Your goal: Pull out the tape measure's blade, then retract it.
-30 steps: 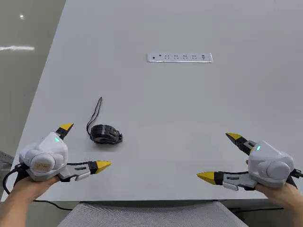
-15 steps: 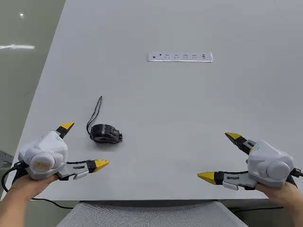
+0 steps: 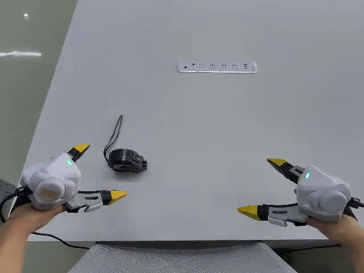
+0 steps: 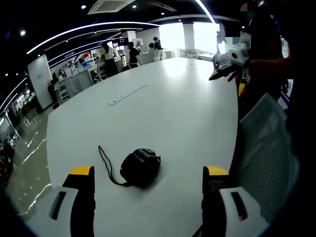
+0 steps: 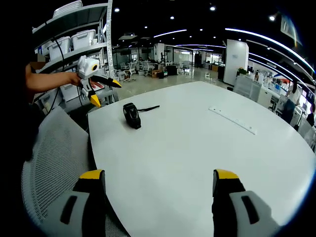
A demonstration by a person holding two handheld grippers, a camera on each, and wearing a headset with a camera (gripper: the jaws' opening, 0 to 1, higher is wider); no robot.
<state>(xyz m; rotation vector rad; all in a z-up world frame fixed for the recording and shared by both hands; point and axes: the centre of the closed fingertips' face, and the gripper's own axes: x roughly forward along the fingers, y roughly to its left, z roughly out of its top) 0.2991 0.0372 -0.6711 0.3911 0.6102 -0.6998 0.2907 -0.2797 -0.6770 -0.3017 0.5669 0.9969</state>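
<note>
One black tape measure [image 3: 127,160] flat on the white surface [image 3: 227,131], just ahead of the left tongs [image 3: 100,172] and slightly toward their inner side, near but not touching. Well apart from the right tongs [image 3: 261,186], which sit across the near edge of the surface on the other side. Thin black strap [image 3: 113,136] looped out from the case toward the far side, away from both tongs. Seen in the left gripper view framed between the two yellow tips, a little beyond them. Seen in the right gripper view small and far off to the left, close to the left tongs and the hand that holds them.

Blade end and any button on the case too small to make out. Case markings unreadable. Sockets of the white power strip [image 3: 216,67], far out on the surface, too fine to count. Both hands cut off by the lower edge of the head view. Height of the tips above the surface not possible to tell.

Left tongs spread wide, gripping nothing, touching nothing. Right tongs likewise spread wide, gripping nothing, pointed across bare surface. Yellow tips on all four jaws.
</note>
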